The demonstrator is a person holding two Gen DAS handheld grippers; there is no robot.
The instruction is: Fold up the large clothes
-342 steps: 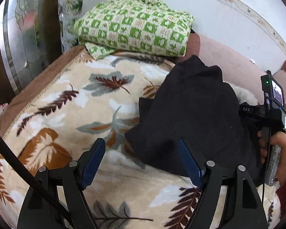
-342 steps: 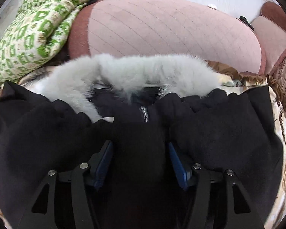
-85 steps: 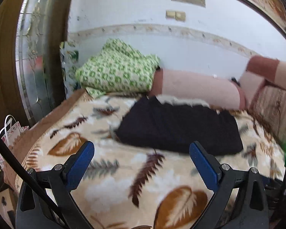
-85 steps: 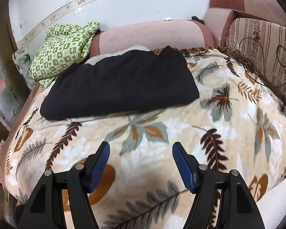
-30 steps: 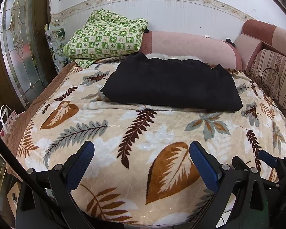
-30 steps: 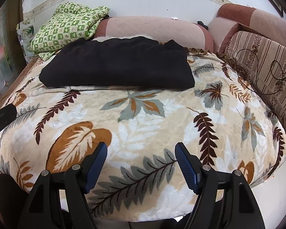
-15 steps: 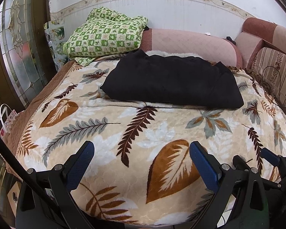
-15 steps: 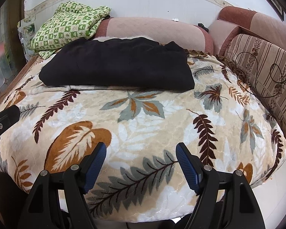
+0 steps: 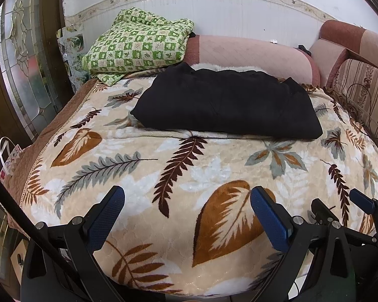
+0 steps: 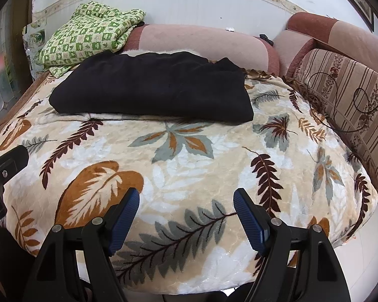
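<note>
The folded black coat (image 10: 151, 88), long axis nine-to-three, is being faced at twelve o'clock, well apart from both gaping, empty grippers (image 10: 186, 216) (image 9: 187, 216).

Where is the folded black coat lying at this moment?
In both wrist views the black coat lies at the far end of the leaf-patterned blanket, against the pink bolster, right of the green checked quilt.

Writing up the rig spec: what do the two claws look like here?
Both match: the left claw and right claw have matte black angular arms with silver pivot bolts and blue ribbed pads on the fingers. A black cable crosses the left view's lower corner. No hand or sleeve visible.
</note>
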